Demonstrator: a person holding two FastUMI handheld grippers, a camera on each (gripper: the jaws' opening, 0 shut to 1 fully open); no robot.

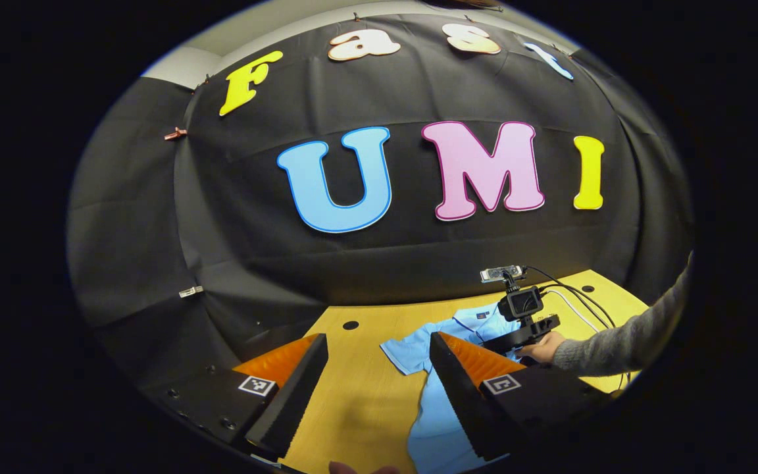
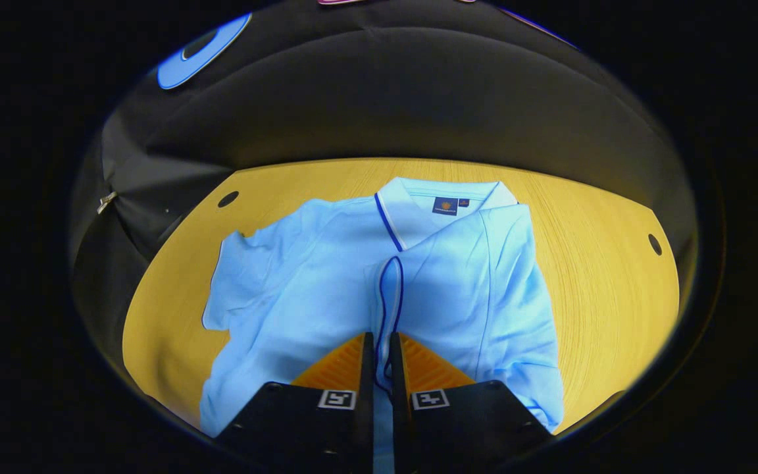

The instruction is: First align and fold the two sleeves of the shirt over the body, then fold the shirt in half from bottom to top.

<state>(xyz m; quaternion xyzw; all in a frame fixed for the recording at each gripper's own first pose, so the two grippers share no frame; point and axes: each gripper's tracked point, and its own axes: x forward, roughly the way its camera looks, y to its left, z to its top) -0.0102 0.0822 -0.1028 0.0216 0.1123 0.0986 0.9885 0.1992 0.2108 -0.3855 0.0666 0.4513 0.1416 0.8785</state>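
Light-blue short-sleeved polo shirt (image 2: 326, 276) with dark-blue piping lies flat on yellow wooden bench (image 2: 603, 250), collar toward black cloth wall. One sleeve already folded over body; other sleeve spread out to side. Right gripper (image 2: 381, 368) pinched together on piped sleeve edge (image 2: 389, 296). Left gripper (image 1: 379, 388) wide apart, holding nothing, above bench beside shirt. Grey-sleeved hand (image 1: 540, 345) holds right gripper.
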